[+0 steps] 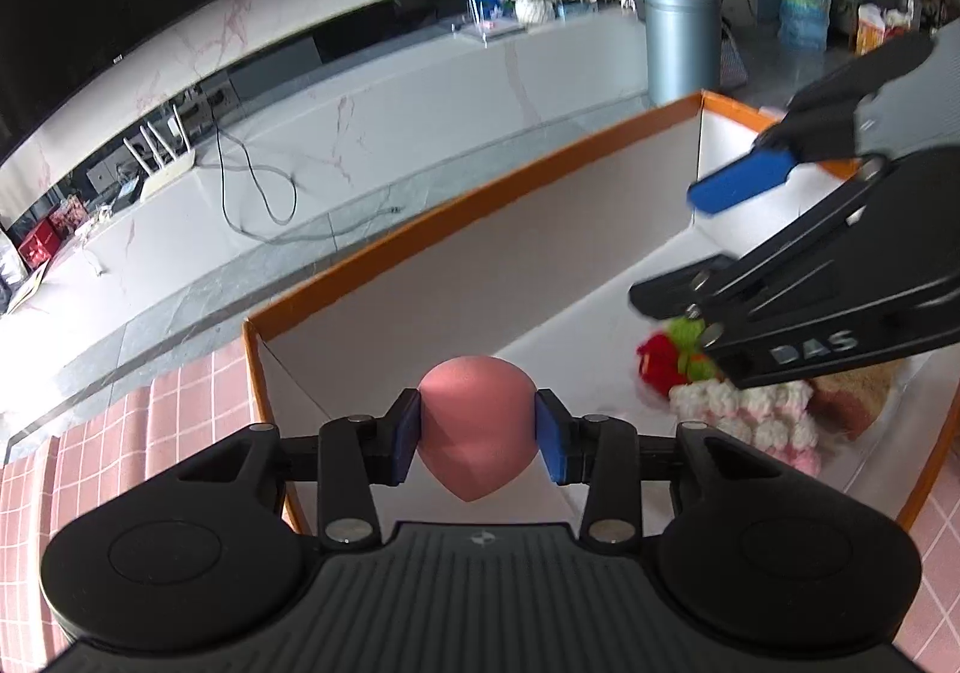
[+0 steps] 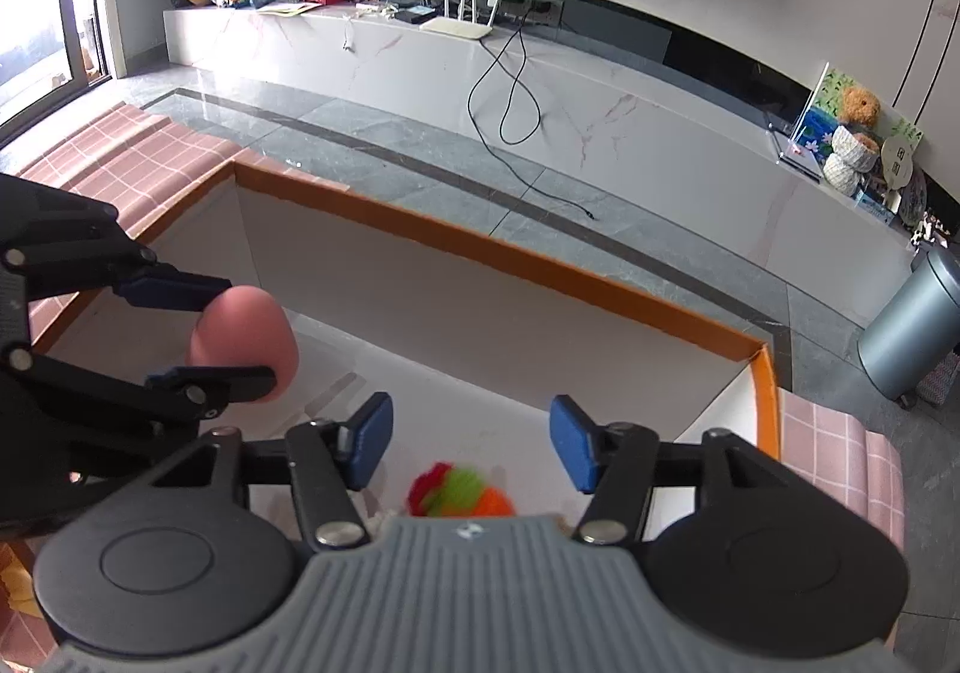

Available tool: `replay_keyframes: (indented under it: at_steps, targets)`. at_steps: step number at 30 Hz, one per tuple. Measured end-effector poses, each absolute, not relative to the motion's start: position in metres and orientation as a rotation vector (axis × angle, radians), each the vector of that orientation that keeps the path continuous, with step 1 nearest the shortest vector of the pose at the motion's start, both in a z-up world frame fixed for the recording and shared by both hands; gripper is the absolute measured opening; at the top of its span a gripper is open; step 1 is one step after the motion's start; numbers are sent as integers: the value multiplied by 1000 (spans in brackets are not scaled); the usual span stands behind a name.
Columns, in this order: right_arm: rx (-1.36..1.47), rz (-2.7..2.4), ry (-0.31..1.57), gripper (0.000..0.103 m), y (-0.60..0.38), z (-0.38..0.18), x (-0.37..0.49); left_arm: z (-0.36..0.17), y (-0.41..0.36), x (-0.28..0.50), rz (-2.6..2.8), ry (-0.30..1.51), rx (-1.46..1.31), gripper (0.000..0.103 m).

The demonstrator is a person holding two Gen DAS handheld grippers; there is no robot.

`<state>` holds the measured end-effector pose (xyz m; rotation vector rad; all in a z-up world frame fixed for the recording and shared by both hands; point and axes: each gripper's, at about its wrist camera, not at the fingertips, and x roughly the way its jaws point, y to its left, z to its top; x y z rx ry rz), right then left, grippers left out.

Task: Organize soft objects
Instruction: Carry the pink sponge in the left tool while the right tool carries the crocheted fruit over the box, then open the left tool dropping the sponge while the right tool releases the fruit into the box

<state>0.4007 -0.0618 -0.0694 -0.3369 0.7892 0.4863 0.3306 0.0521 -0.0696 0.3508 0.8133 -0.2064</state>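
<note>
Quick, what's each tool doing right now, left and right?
Left tool: closed on the pink sponge, held over the box.
Right tool: open, holding nothing; the knitted toy lies below it in the box.

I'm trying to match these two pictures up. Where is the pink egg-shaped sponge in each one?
Left wrist view: the sponge is low in the centre, pinched between the left gripper's blue pads, above the box.
Right wrist view: the sponge is at mid-left, held by that same gripper coming in from the left edge.
Shared landmark: the orange-rimmed box, with the red-and-green yarn toy inside.
</note>
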Motion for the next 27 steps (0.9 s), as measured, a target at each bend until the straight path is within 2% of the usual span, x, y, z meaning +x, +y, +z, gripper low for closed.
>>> replay_keyframes:
  at_steps: [5,10,13,17,22,27]
  targets:
    - [-350,482,774,59,-67,-68,393,-71,52,331,-188,838,365,55]
    - [-354,467,756,60,-71,-64,388,-68,52,326,-200,818,353,73]
    - [-348,456,742,62,-76,-59,386,-62,51,322,-205,796,356,79]
    - [-330,437,714,65,-83,-48,379,-47,51,312,-227,741,330,83]
    - [-273,398,666,73,-97,-27,361,-22,55,285,-239,648,291,84]
    - [-215,383,626,74,-109,-9,330,5,65,247,-247,541,187,84]
